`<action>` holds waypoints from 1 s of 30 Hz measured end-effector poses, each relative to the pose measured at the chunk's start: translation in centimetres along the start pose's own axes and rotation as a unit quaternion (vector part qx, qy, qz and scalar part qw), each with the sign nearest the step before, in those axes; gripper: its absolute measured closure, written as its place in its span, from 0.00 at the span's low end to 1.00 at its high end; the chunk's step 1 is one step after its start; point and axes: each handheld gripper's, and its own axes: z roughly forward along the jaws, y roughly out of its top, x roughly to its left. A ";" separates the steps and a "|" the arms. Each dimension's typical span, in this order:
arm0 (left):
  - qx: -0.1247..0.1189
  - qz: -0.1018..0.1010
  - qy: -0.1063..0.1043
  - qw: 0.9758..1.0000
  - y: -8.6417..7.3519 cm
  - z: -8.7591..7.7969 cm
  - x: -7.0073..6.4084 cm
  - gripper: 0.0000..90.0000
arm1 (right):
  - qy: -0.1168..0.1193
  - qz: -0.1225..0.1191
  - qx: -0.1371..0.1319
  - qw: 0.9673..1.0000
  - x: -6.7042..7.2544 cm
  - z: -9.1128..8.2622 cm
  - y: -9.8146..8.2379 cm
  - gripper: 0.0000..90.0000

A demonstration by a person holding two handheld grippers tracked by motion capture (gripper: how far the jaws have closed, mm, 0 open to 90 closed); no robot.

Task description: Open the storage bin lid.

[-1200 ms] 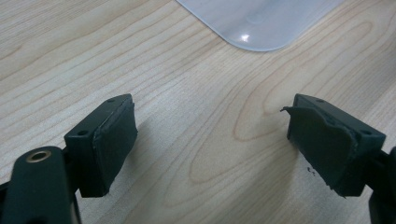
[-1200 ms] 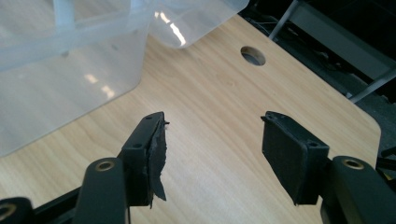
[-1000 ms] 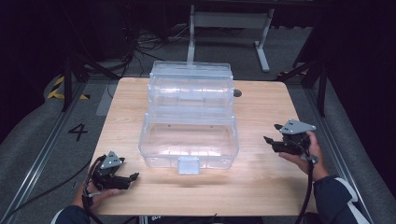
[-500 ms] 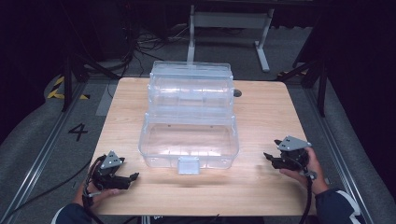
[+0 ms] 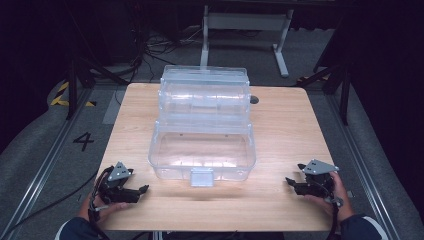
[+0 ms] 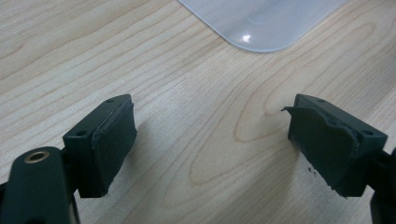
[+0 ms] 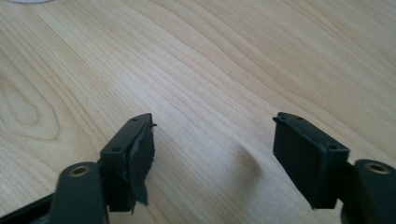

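A: Near edge first: left gripper (image 5: 141,190) by the desk's (image 5: 280,125) near-left corner, matte black jaws spread over pale wood grain, empty.

B: Right gripper (image 5: 291,184) has dropped toward the near-right corner, jaws just been opening, nothing between them.

A: Beyond, mid-desk, the clear, glossy plastic box (image 5: 202,147), round-cornered, hasn't budged.

A pale wooden table (image 5: 280,135) stands on grey floor (image 5: 385,165) marked with a black "4" (image 5: 83,141); cables (image 5: 150,45) and a white metal frame (image 5: 245,22) lie behind.
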 end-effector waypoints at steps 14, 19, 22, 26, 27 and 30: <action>0.000 0.004 0.003 1.000 0.0 0.0 0.0 0.17 | 0.038 0.080 -0.018 0.996 -0.8 -0.5 -1.9 0.26; 0.000 0.000 -0.001 1.000 0.0 0.0 0.0 0.17 | 0.039 0.082 -0.017 0.996 -0.8 -0.5 -2.0 0.26; 0.001 0.003 -0.002 1.000 0.1 0.0 0.1 0.17 | 0.039 0.082 -0.017 0.996 -0.8 -0.5 -2.0 0.26; 0.002 0.003 -0.002 1.000 0.1 0.0 0.1 0.17 | 0.040 0.083 -0.016 0.996 -0.8 -0.5 -2.0 0.26; 0.001 0.002 -0.002 1.000 0.1 0.0 0.1 0.17 | 0.041 0.083 -0.016 0.996 -0.9 -0.5 -1.9 0.25; 0.001 0.002 -0.001 1.000 0.1 0.0 0.1 0.17 | 0.041 0.083 -0.016 0.996 -0.8 -0.5 -1.9 0.25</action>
